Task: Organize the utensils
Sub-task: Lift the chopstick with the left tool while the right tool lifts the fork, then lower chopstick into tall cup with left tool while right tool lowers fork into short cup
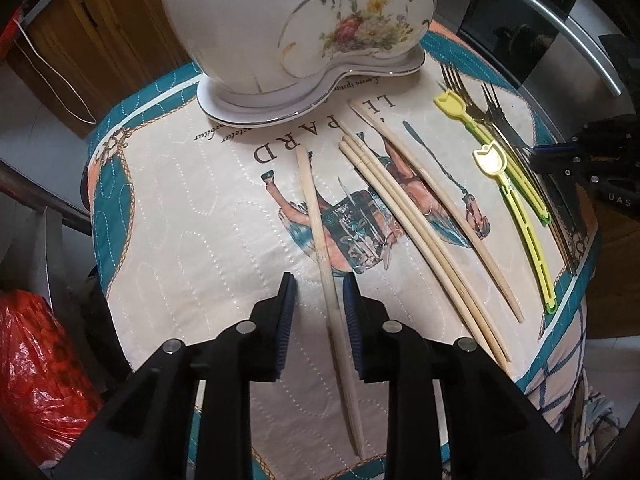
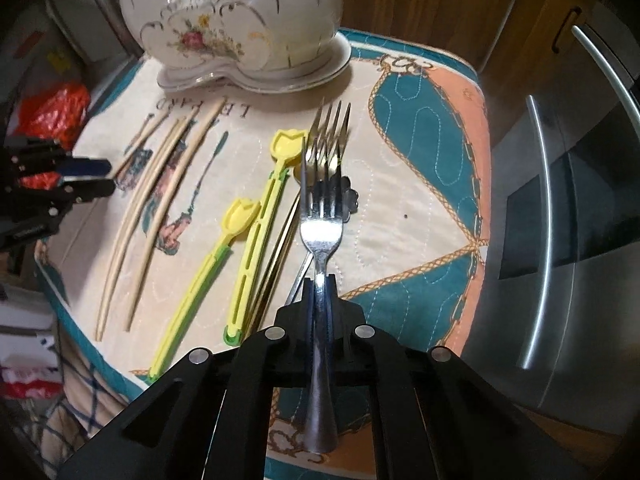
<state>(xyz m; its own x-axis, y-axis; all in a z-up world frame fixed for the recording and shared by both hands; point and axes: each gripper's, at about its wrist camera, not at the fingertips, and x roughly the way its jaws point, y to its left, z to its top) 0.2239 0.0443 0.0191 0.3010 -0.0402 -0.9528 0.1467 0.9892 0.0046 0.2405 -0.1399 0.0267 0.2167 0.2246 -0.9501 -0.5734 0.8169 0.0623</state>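
My left gripper is open, its fingers on either side of a single pale chopstick lying on the quilted cloth. Several more chopsticks lie to its right, then two yellow tulip-shaped spoons. My right gripper is shut on a silver fork, held above the other forks lying by the yellow spoons. The right gripper also shows at the right edge of the left wrist view.
A large floral white porcelain tureen on its saucer stands at the far end of the cloth. A red plastic bag lies low to the left. Steel appliance fronts and wooden cabinets surround the table.
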